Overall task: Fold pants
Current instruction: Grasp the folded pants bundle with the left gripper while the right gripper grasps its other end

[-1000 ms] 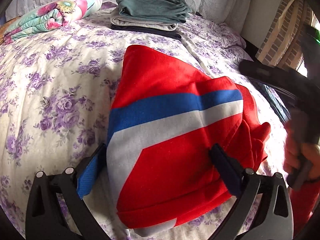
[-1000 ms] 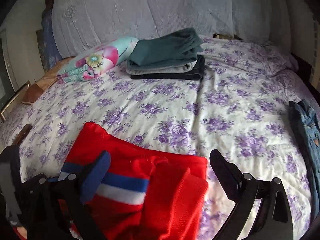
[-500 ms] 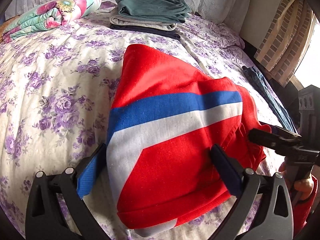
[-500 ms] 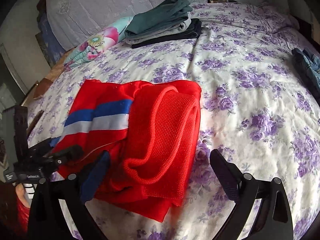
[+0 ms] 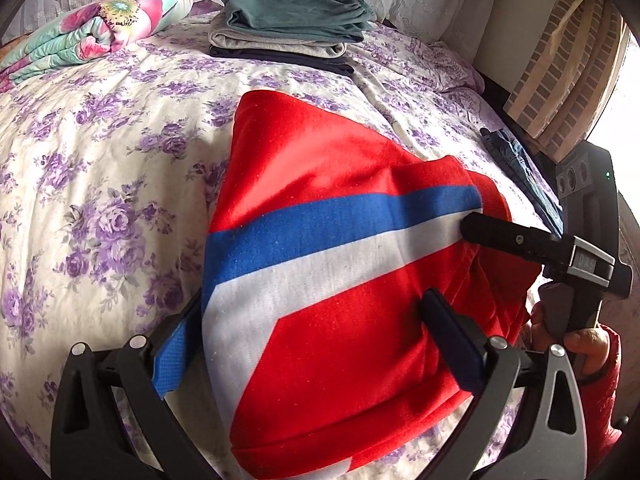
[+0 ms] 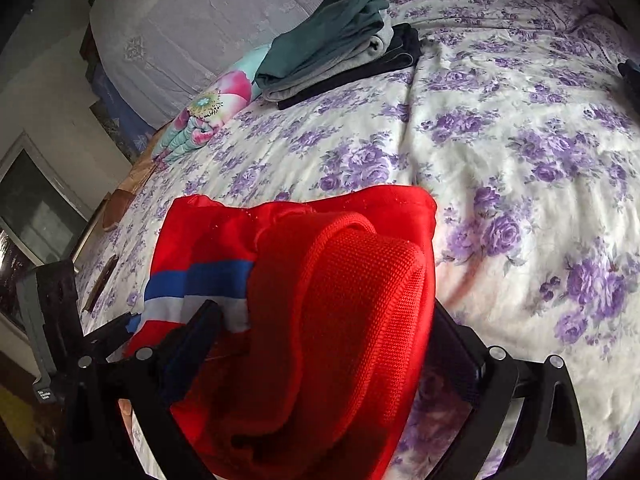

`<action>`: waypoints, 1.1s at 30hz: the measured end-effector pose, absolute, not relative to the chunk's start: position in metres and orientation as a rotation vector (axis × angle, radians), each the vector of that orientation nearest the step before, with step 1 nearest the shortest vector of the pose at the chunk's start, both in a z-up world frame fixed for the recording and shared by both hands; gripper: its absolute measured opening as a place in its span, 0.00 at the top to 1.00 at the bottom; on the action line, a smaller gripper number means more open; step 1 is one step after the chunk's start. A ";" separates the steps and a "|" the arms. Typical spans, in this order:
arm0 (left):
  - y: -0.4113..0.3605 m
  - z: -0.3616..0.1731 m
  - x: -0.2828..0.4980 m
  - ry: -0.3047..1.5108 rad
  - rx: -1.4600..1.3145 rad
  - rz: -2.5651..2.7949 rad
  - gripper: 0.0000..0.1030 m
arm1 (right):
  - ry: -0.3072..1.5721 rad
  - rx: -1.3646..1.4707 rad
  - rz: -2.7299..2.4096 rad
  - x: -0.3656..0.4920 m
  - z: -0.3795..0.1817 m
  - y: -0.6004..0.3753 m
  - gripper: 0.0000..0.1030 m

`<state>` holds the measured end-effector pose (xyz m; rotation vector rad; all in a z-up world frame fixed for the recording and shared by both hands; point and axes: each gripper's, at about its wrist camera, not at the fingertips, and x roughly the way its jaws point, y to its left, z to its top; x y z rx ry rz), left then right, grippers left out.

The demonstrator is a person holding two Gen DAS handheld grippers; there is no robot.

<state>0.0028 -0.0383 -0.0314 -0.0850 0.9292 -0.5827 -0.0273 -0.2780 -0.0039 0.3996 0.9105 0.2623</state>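
The red pants [image 5: 340, 280], with a blue and a white stripe, lie folded on the flowered bedsheet [image 5: 100, 160]. My left gripper [image 5: 316, 344] is open, and its fingers straddle the near end of the pants. In the right wrist view the thick knitted waistband end of the pants [image 6: 340, 300] bulges up between the fingers of my right gripper [image 6: 324, 336], which stands wide open around it. In the left wrist view one black finger [image 5: 500, 236] of the right gripper reaches onto the white stripe from the right, with a hand [image 5: 584, 344] in a red sleeve behind it.
A stack of folded clothes [image 5: 288, 28], teal on grey on black, sits at the back of the bed by the pillows. A rolled floral blanket [image 5: 100, 28] lies at the back left. Blue jeans [image 5: 516, 168] lie at the bed's right edge.
My right gripper has swung in and dropped low to the waistband end of the pants, which now sits between its fingers. The left gripper and the pants have stayed put.
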 end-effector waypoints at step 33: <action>-0.043 0.001 -0.015 0.755 -0.023 -0.567 0.80 | 0.656 0.141 0.209 -0.075 0.034 -0.247 0.59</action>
